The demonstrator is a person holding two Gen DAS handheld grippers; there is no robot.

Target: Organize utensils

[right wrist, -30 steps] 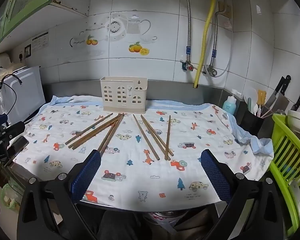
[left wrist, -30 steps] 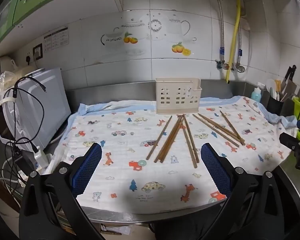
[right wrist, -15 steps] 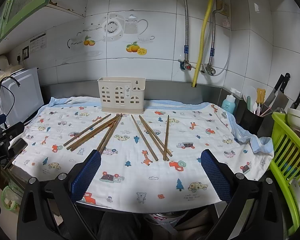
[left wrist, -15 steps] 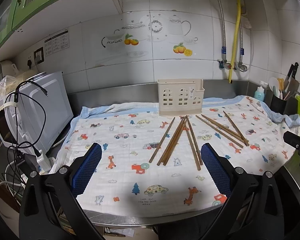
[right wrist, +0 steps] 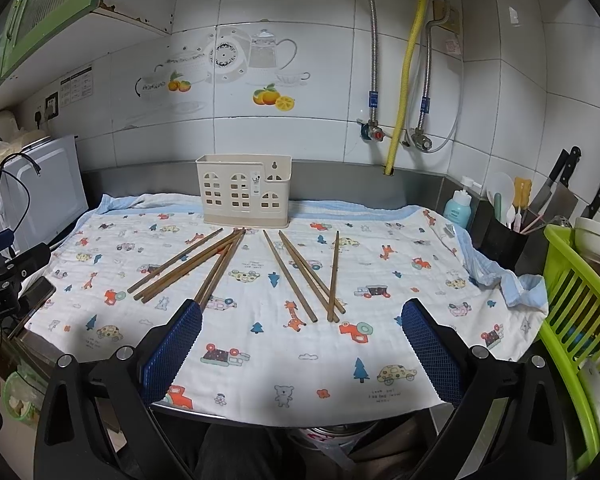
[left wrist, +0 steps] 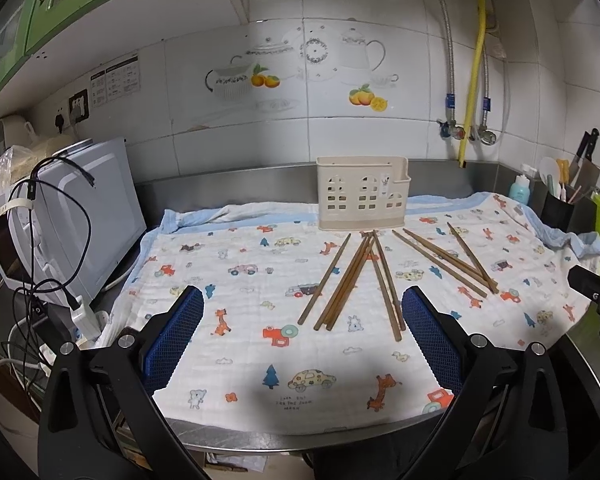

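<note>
Two loose fans of wooden chopsticks [right wrist: 236,264] lay on the printed cloth [left wrist: 240,344], long axes pointing toward the beige utensil holder [right wrist: 244,194] behind. Both the left gripper [left wrist: 302,334] and right gripper [right wrist: 300,336] hung released and empty, the right-hand fan [right wrist: 308,276] lying nearer the right.

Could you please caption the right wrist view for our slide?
Open right gripper hovers before chopsticks scattered on a printed cloth, beige holder behind.
</note>
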